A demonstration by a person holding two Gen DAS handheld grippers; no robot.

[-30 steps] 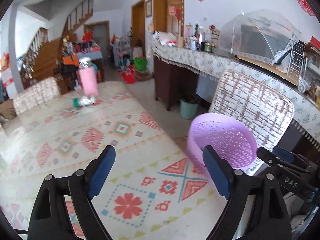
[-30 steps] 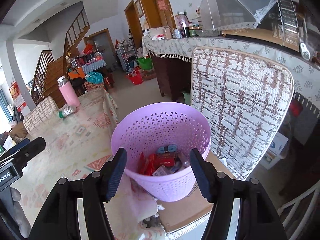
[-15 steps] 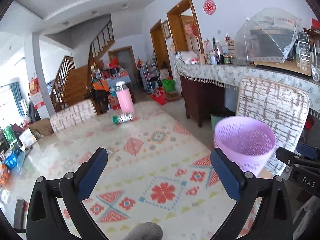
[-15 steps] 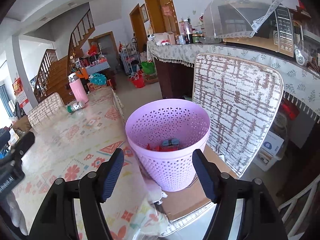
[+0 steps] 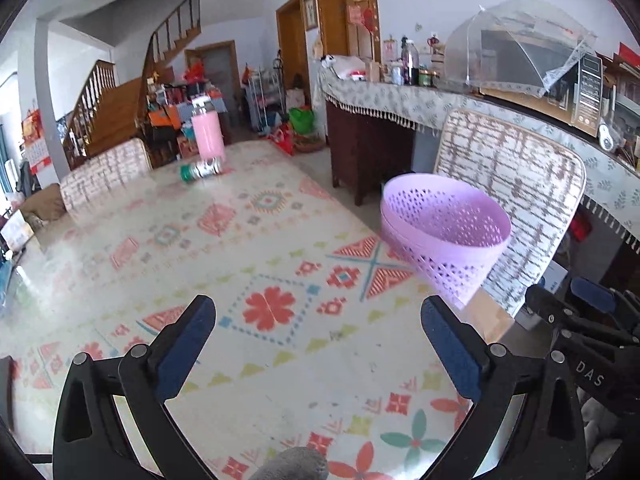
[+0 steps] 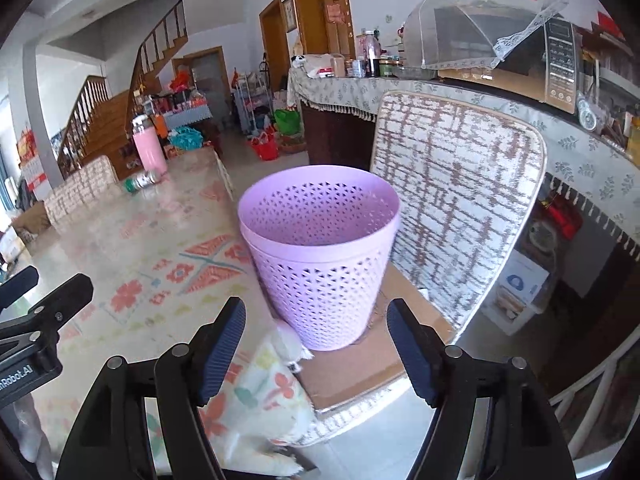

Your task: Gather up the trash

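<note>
Lilac basket point(image 6: 320, 256) before spread right claw point(image 6: 316, 344)

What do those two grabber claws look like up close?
Both the left gripper and the right gripper are black plastic frames with silver rivets and two ribbed dark-blue finger pads. White lettering "DAS" marks the right one's side.

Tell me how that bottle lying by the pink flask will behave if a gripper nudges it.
The bottle lies on its side on the table, so a nudge across its length would probably roll it. It looks small and likely light, so it may skid too. The pink flask stands right behind it and might stop it.
</note>
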